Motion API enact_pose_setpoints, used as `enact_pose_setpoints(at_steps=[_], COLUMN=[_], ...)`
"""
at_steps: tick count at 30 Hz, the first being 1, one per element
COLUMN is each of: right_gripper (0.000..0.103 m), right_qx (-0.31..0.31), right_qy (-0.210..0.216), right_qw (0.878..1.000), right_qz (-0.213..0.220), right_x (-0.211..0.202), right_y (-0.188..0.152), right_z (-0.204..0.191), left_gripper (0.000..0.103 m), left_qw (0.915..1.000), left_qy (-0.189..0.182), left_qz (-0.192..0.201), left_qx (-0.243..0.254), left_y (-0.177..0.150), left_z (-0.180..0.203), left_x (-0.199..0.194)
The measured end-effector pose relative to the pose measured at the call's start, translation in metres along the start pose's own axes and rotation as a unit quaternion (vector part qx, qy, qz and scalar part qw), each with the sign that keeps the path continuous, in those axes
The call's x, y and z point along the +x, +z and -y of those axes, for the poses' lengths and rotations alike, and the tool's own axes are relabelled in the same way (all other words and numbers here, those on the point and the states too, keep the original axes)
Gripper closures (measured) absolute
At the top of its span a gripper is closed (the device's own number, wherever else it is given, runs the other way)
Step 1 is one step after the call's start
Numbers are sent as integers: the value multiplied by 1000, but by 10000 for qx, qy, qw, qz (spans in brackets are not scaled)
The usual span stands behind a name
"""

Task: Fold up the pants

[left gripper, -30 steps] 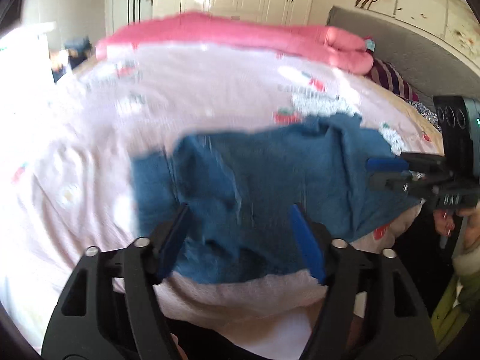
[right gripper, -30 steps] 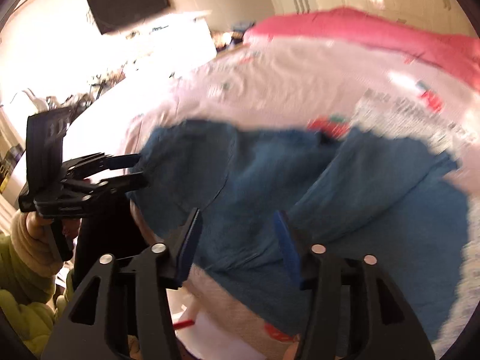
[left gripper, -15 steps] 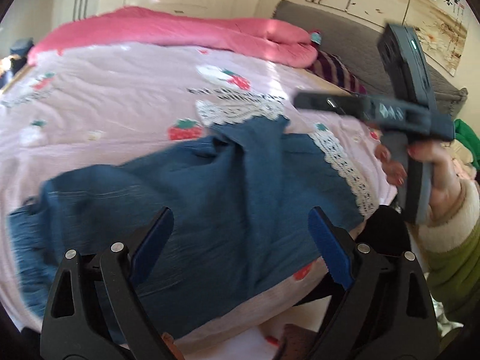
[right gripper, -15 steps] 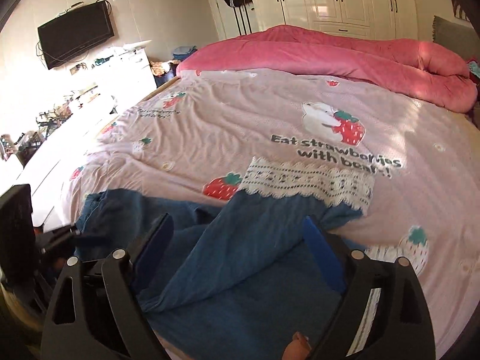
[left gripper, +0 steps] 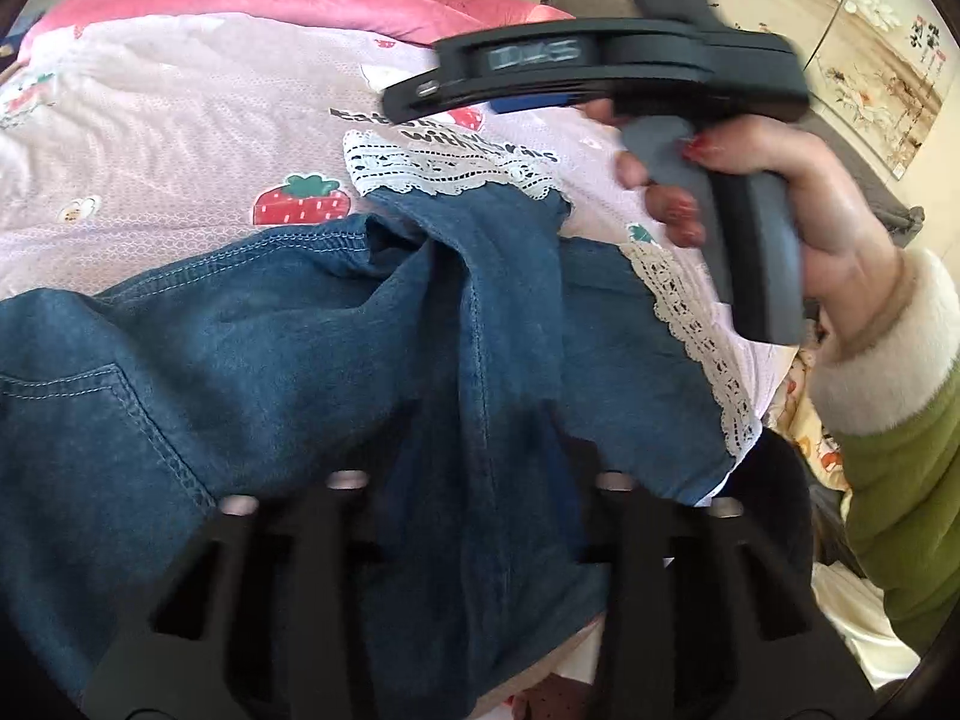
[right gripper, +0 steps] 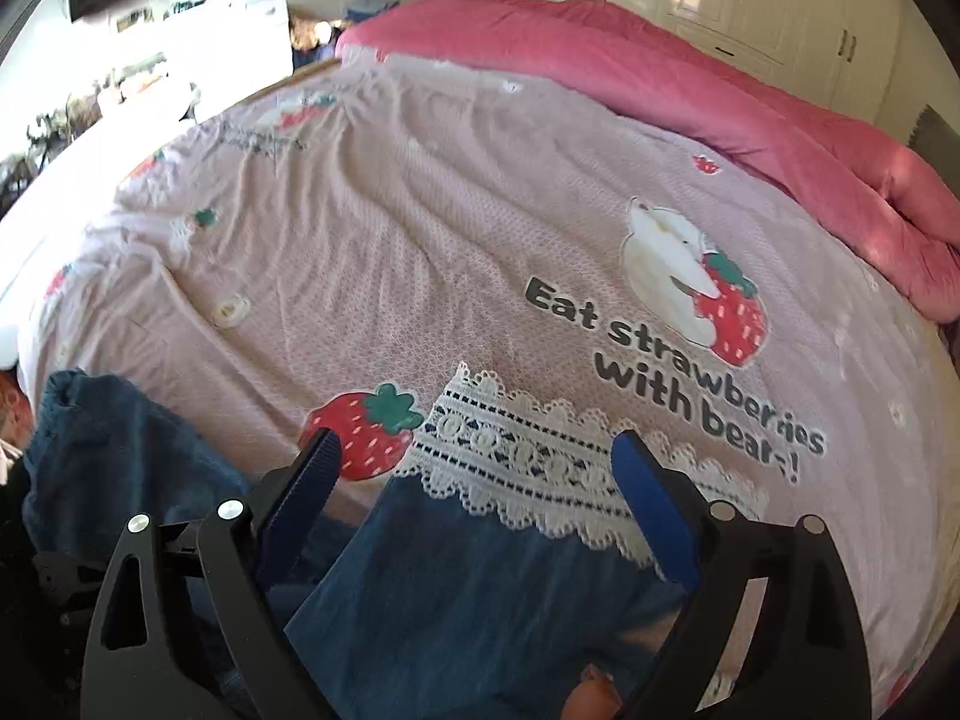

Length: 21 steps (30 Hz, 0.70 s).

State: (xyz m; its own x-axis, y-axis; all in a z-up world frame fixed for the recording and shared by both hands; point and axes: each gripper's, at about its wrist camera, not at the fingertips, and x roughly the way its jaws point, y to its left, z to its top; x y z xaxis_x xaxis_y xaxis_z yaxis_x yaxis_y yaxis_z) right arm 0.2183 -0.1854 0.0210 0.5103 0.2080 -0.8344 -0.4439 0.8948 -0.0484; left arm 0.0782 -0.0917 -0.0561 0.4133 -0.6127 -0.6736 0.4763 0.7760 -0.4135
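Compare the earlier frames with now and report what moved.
The right tool rose from beside the pants to hover, open, over their lace hem. The left tool dropped close onto the denim; its tips are now hidden. Nothing was gripped. The pants still lie crumpled on the strawberry bedspread.
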Motion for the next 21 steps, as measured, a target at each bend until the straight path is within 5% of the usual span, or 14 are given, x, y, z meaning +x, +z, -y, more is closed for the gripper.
enact_pose_setpoints(at_steps=[5,13,14,16,18,21], right_gripper=[12,22,31,71,91,95], right_qx=[-357,-517,-500,-385,-311,-24], right_qy=[-120,-107,-62,122,232,369], right_qw=[9983,9919,9906,9887,9900,9945], right_qz=[-451,-1157,-1272,-1444,-1356,-982], right_x=[38,75,79,84,79,53], right_y=[18,37,37,34,32,27], right_z=[-10,-14,-13,-9,-4,13], left_gripper=[96,97,97,97,97,97], left_qw=[9999,9997,9997,9997,9997,9997], left_qy=[-105,-141,-135,-124,-112,-115], left_qz=[11,-69,-61,-53,-57,-60], left_qx=[93,209,207,202,198,188], left_y=[1,-2,-2,-2,-2,-2], left_z=[3,10,10,9,8,6], left_x=[2,7,7,7,7,7])
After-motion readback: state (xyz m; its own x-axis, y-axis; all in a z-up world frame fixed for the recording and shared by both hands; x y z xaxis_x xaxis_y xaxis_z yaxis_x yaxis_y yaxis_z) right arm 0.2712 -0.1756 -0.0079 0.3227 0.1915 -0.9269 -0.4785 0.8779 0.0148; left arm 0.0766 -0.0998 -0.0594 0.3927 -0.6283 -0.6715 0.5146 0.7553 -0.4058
